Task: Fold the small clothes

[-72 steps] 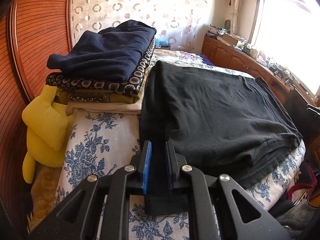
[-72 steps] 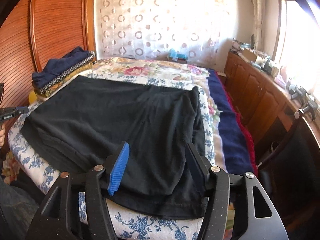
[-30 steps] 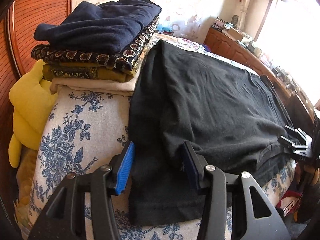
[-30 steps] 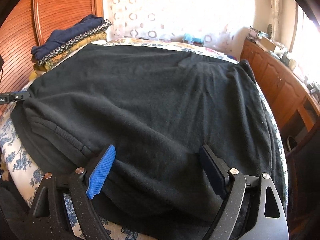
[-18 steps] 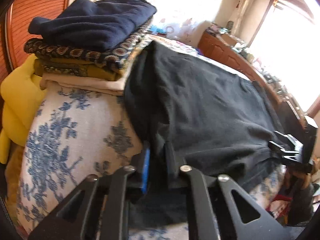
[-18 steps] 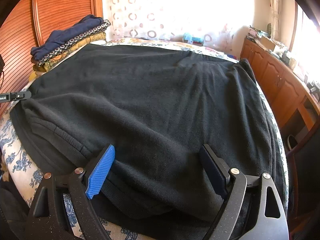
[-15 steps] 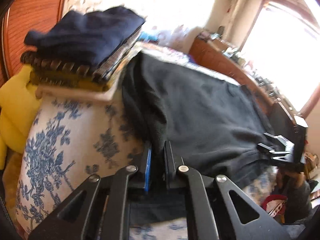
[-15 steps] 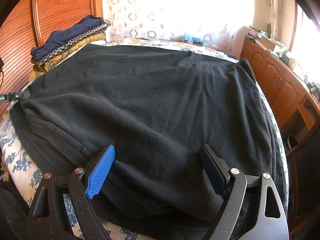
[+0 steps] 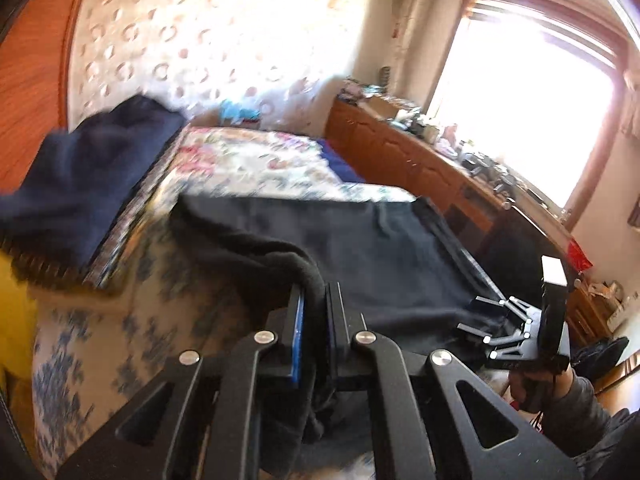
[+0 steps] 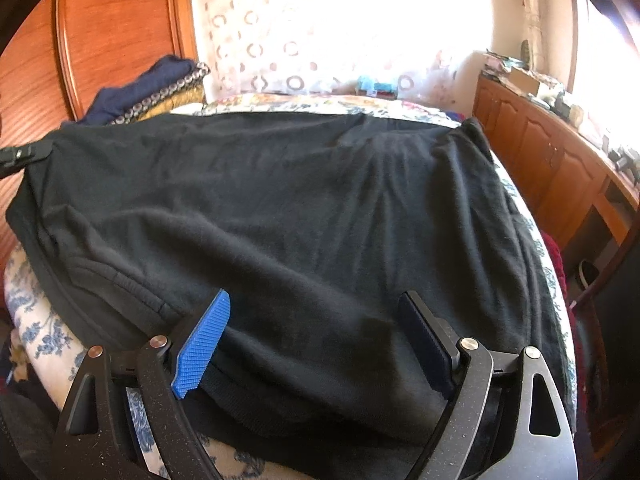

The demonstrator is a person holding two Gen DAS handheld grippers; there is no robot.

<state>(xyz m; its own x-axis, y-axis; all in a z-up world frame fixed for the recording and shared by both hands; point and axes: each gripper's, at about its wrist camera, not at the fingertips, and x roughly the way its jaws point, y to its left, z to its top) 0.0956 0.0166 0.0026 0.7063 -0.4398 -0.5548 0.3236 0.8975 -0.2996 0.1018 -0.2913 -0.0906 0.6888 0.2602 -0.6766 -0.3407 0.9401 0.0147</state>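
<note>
I am pinching the black garment (image 9: 360,256) in my left gripper (image 9: 314,312) at the bed's (image 9: 132,304) edge, my right gripper (image 10: 316,340) gaping wide, the fold barely beginning.

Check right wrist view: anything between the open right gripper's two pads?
Yes. In the right wrist view the black garment lies on the bed between and under the right gripper's wide-open pads; neither pad visibly presses on it.
</note>
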